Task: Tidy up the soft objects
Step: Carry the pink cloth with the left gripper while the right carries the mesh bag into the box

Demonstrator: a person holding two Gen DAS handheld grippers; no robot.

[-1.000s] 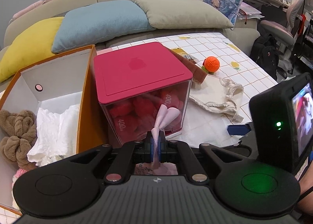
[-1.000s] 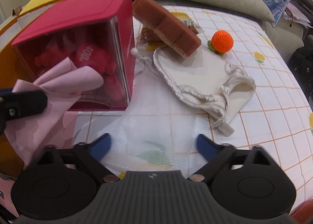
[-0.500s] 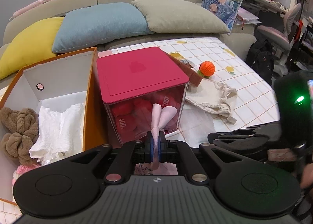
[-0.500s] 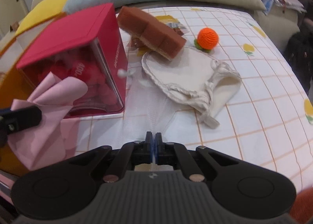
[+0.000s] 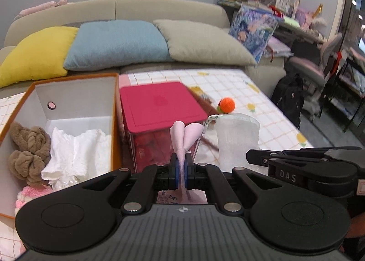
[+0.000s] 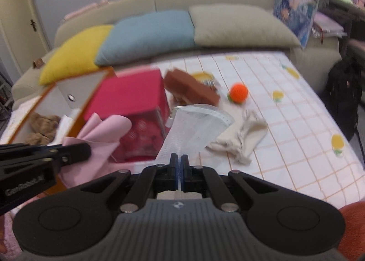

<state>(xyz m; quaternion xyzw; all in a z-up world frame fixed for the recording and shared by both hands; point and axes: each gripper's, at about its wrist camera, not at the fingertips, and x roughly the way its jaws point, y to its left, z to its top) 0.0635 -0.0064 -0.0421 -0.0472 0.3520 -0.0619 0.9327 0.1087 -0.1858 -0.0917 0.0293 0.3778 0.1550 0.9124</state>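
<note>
My left gripper (image 5: 181,167) is shut on a pink cloth (image 5: 186,136), held up in front of the red-lidded clear box (image 5: 159,110). The pink cloth also shows in the right wrist view (image 6: 100,133). My right gripper (image 6: 179,165) is shut on a white mesh bag (image 6: 196,128), lifted off the table; it also shows in the left wrist view (image 5: 237,140). The orange-edged storage box (image 5: 75,103) at left holds a brown plush (image 5: 29,147) and white cloth (image 5: 77,151).
On the checked tablecloth (image 6: 296,128) lie a cream cloth bag (image 6: 241,137), a brown sponge block (image 6: 191,90) and an orange knitted ball (image 6: 238,92). A sofa with yellow, blue and beige cushions (image 5: 118,44) stands behind. A desk chair (image 5: 312,71) stands at right.
My right gripper shut on the white mesh bag and lifted it off the table. Both grippers have risen and pulled back; the left one still holds the pink cloth.
</note>
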